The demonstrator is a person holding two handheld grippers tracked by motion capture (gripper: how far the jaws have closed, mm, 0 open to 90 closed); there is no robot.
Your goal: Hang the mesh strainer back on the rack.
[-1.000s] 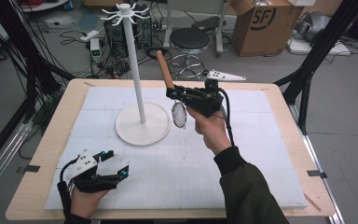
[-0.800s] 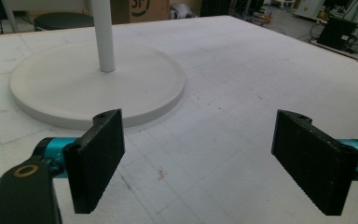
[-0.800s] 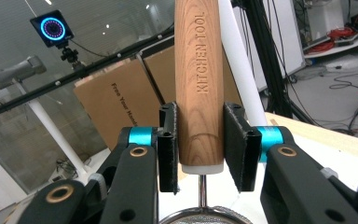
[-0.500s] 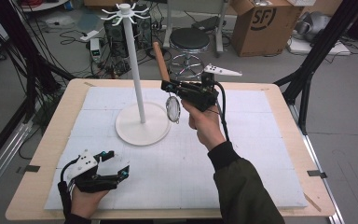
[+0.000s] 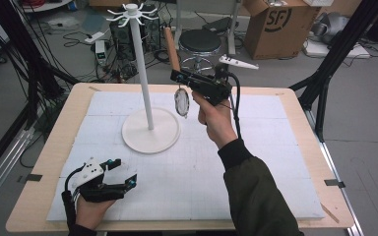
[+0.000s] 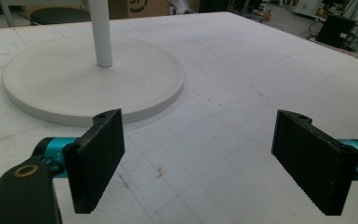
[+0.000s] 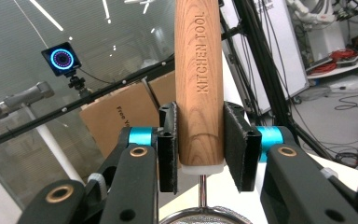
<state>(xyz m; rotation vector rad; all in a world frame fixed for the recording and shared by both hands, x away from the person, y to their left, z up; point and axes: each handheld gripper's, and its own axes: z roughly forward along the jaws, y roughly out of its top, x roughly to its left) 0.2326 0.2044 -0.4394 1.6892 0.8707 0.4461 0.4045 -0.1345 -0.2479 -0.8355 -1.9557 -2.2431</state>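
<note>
Two black jaws of the right gripper [image 7: 200,149] clamp the wooden handle [image 7: 199,79] of a small strainer [image 5: 181,101], held above the table [image 5: 295,147] right of the white stand [image 5: 142,73]. The left gripper [image 5: 123,173] rests near-left, jaws apart, holding nothing.

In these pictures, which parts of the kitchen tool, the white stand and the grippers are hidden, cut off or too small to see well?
- Strainer mesh: right gripper view cuts it at the bottom edge; small and blurred in the high view.
- Wooden handle top: cut by the upper edge of the right gripper view.
- White stand hooks: too small in the high view; left gripper view cuts the pole off.
- Left gripper: its hand is cut by the high view's bottom edge.
</note>
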